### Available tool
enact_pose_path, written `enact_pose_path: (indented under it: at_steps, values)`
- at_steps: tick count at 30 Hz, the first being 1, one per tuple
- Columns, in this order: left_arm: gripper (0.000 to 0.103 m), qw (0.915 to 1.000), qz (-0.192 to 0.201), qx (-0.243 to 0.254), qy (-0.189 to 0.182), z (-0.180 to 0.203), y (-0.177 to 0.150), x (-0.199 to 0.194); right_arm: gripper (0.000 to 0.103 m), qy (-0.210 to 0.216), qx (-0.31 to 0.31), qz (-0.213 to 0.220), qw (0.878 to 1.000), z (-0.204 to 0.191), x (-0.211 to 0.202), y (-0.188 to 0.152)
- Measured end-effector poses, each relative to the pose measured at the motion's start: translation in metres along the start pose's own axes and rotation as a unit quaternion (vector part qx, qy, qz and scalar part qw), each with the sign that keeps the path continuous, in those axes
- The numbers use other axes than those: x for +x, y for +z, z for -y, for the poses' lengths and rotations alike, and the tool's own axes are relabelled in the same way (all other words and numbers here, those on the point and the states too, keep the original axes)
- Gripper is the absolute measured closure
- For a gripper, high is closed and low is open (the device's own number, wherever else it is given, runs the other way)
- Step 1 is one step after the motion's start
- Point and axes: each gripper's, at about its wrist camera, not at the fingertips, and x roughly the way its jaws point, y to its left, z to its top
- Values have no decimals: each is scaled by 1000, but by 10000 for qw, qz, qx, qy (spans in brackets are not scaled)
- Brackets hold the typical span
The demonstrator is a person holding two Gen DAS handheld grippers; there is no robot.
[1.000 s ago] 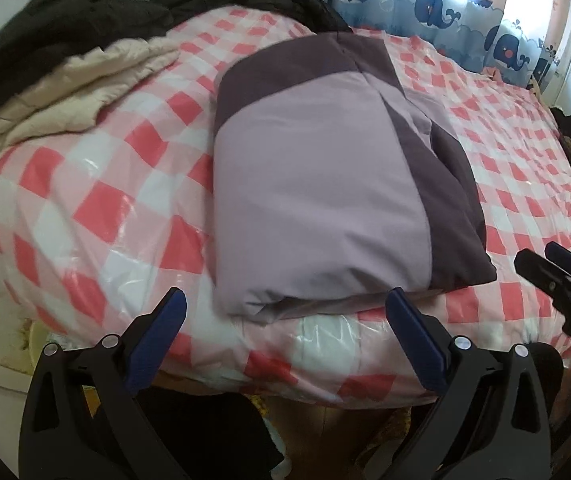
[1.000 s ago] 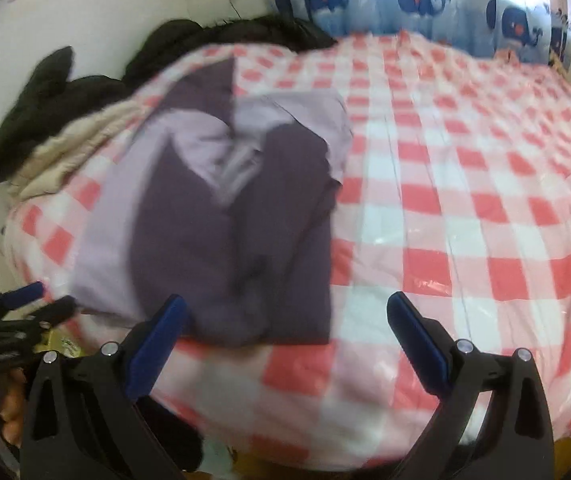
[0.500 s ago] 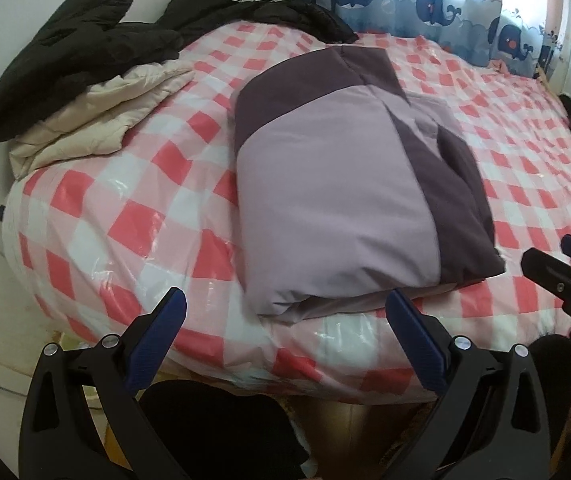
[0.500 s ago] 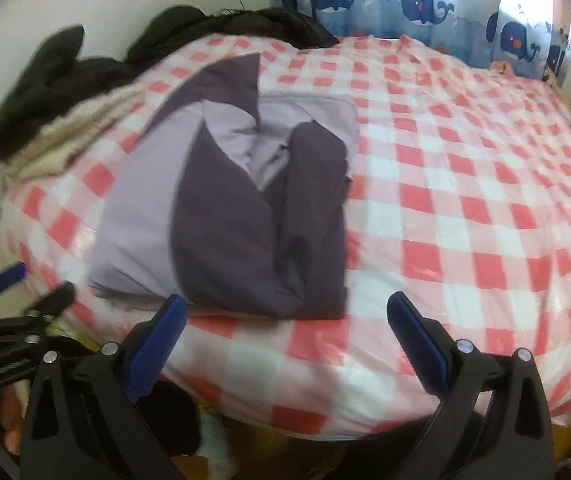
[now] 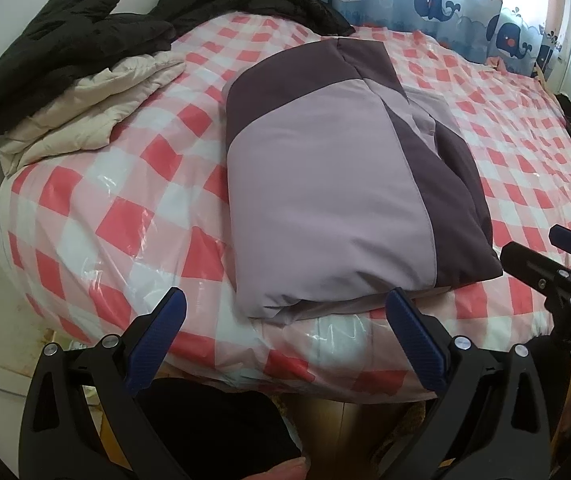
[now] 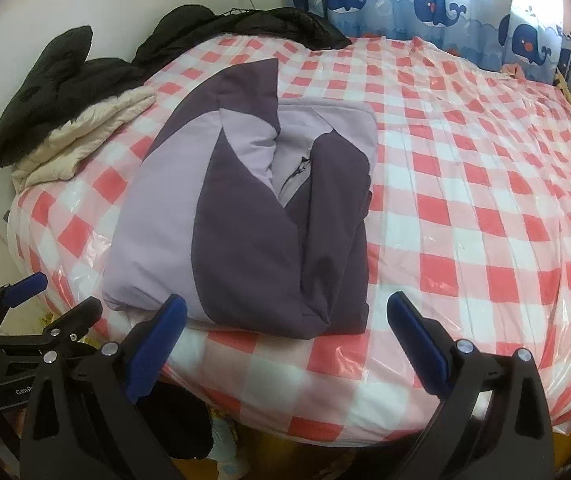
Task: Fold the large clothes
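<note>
A folded lilac and dark purple jacket (image 5: 325, 184) lies on the red and white checked bed (image 5: 133, 184); it also shows in the right wrist view (image 6: 245, 216), with its sleeves folded in on top. My left gripper (image 5: 285, 312) is open and empty, held off the bed's near edge just short of the jacket's hem. My right gripper (image 6: 285, 316) is open and empty, also at the near edge in front of the jacket. Each gripper shows in the other's view: the right one (image 5: 537, 252) and the left one (image 6: 33, 304).
A cream quilted garment (image 5: 93, 108) and black coats (image 5: 77, 36) are piled at the bed's far left corner (image 6: 77, 132). Whale-print curtains (image 6: 425, 0) hang behind the bed. The bed cover is shiny plastic. Dark items sit on the floor below the bed edge.
Both grippers have drawn back and up from the bed edge, so the jacket and bed look smaller and farther. The jacket has stayed put.
</note>
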Motion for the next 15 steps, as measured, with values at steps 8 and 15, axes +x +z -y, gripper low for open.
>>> enact_pose_path:
  at_steps: [8,15]
  values:
    - [7,9997,10,-105,-221,-3,-1,-1,7,17,-40,-63,10000,-6,3,-1]
    - [7,9990,108,-192,-380,-5,-2,-10,7,35,-45,-91,9999,-8,5,-2]
